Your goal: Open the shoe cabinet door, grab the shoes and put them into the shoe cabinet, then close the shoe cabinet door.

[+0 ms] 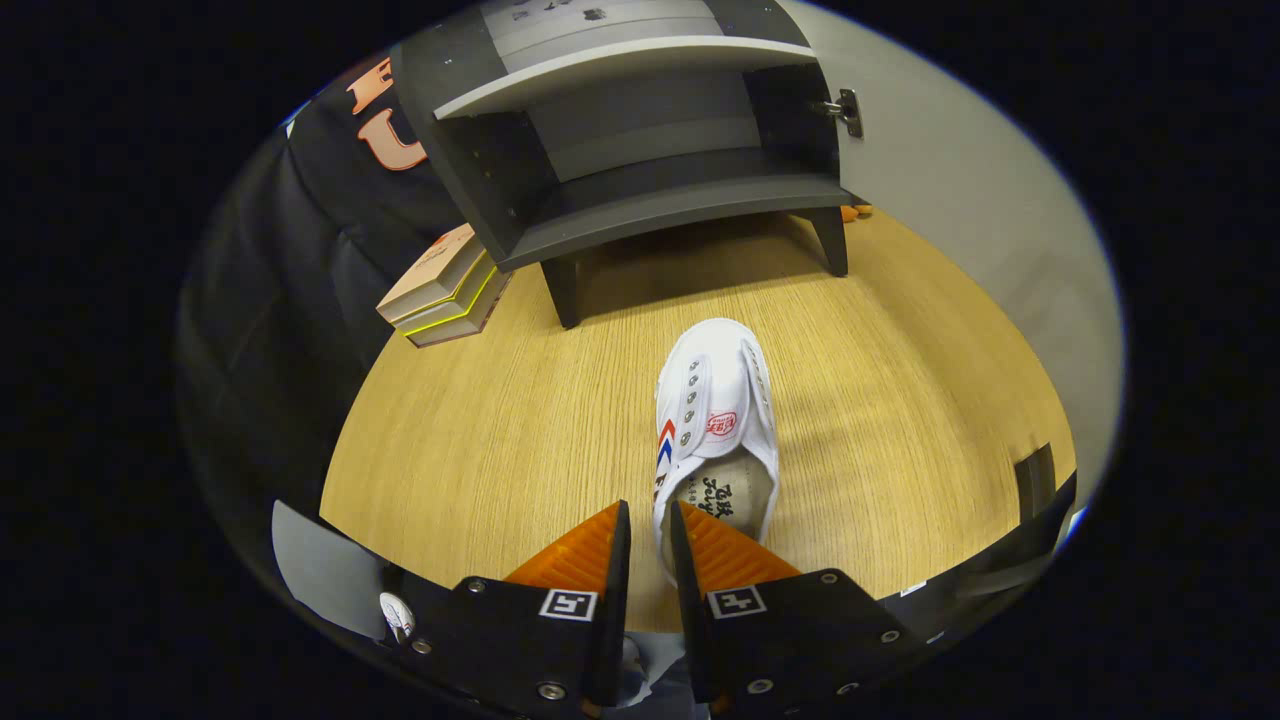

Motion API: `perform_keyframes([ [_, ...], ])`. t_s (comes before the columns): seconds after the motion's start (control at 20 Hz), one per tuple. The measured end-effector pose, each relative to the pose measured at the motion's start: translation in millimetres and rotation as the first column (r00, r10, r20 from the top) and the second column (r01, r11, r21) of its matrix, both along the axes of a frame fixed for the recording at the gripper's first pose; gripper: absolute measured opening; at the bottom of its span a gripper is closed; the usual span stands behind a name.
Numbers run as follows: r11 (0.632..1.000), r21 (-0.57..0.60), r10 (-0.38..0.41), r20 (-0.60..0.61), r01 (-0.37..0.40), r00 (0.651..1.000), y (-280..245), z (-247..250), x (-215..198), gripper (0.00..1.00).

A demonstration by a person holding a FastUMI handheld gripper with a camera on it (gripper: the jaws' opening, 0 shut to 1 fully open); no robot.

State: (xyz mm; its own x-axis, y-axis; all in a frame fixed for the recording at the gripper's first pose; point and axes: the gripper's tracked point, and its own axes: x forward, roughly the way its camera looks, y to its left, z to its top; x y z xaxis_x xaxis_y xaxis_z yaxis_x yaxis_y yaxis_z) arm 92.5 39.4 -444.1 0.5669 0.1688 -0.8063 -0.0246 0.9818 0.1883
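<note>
A white canvas shoe (718, 400) with a red and blue stripe points toward the shoe cabinet (640, 200). My gripper (650, 525) is shut on the shoe's heel-side wall: one finger sits outside the shoe, the other inside its opening. A shadow falls on the wooden floor to the shoe's right. The dark cabinet stands on short legs beyond the shoe, with its lower compartment open and a pale shelf (620, 65) above. Its door (960, 200) is swung wide to the right, hinge (848, 110) showing.
A stack of books (445, 290) lies on the floor left of the cabinet. A small orange object (856, 212) peeks out behind the cabinet's right leg. Bare wooden floor (500, 440) stretches between the shoe and the cabinet.
</note>
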Motion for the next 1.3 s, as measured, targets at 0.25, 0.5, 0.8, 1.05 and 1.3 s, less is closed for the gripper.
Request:
perform_keyframes([
  [0.25, 0.999, 0.031, -0.020, -0.054, 0.022, 0.998, 0.6, -28.6, 13.0, 0.26],
  [0.5, 0.999, 0.032, -0.036, -0.063, 0.038, 0.997, 4.2, -43.9, 32.3, 0.19],
  [0.8, 0.999, 0.020, -0.029, 0.009, 0.029, 1.000, -3.7, -29.0, 39.8, 0.00],
  [1.05, 0.999, 0.037, -0.028, 0.098, 0.025, 0.995, -10.7, 14.7, 44.9, 0.00],
  [1.3, 0.999, 0.032, 0.009, 0.181, -0.015, 0.984, -1.9, 76.2, 33.7, 0.00],
])
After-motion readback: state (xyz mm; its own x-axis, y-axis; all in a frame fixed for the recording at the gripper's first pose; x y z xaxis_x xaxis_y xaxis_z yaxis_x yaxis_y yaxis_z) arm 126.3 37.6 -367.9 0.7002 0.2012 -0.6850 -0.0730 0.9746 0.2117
